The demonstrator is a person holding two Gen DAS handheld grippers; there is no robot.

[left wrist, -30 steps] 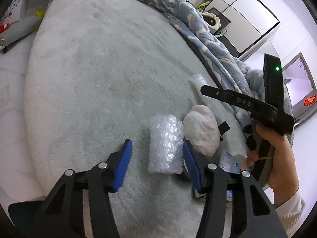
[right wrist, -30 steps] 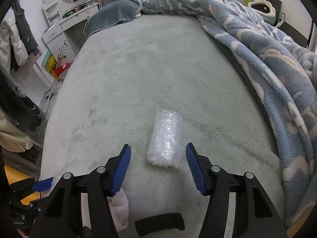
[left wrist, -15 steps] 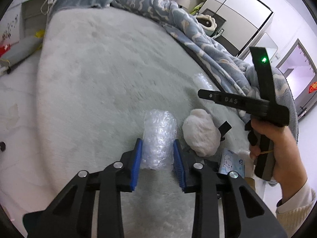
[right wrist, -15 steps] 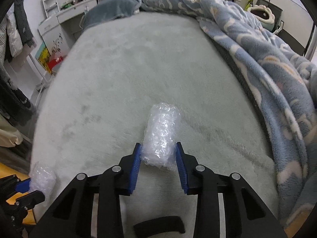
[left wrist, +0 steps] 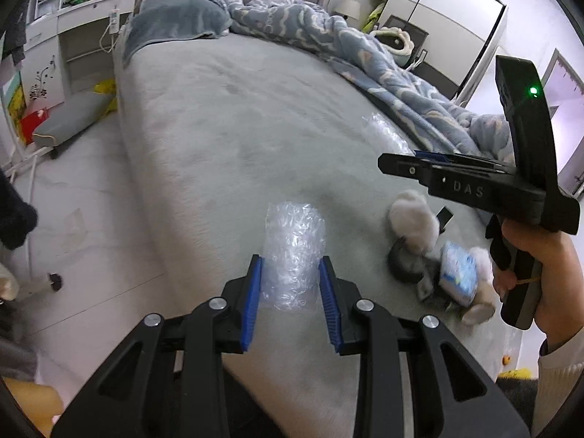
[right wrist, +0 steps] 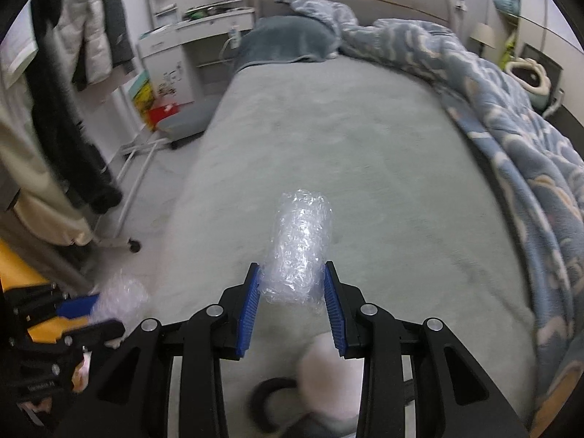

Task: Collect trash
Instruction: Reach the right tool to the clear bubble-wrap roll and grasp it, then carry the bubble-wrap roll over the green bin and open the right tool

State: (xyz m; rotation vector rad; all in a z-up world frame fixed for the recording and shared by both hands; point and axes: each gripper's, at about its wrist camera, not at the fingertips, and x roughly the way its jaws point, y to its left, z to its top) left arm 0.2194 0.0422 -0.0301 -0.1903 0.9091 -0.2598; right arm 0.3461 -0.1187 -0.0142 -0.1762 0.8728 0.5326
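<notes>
While two rolls of clear bubble wrap are being gathered off a bedroom bed, each is sitting clamped between blue pads. One bubble-wrap roll (left wrist: 294, 252) is being squeezed at its near end by the left hand-held gripper (left wrist: 294, 292), its far end poking forward above the grey-green bedspread (left wrist: 233, 138). A second bubble-wrap roll (right wrist: 301, 248) is being pinched the same way by the right hand-held gripper (right wrist: 292, 297), its jaws having just been closing with the roll between them. Seen from the left wrist camera, the right hand-held gripper is appearing side-on at the right edge, a green light glowing on its black body and a person's hand (left wrist: 540, 266) in a cream sleeve wrapping its handle. Below that hand, a fluffy white item (left wrist: 416, 224) is lying on the bedspread beside a blurred blue-and-white packet (left wrist: 458, 273); what they are is hard to tell. Along the far side of the bed a blue blanket with pale cloud shapes (right wrist: 511, 109) is lying bunched, and a grey-blue pillow (right wrist: 288, 38) is resting by the headboard. Coats (right wrist: 84, 25) are hanging on a rack to the left.
</notes>
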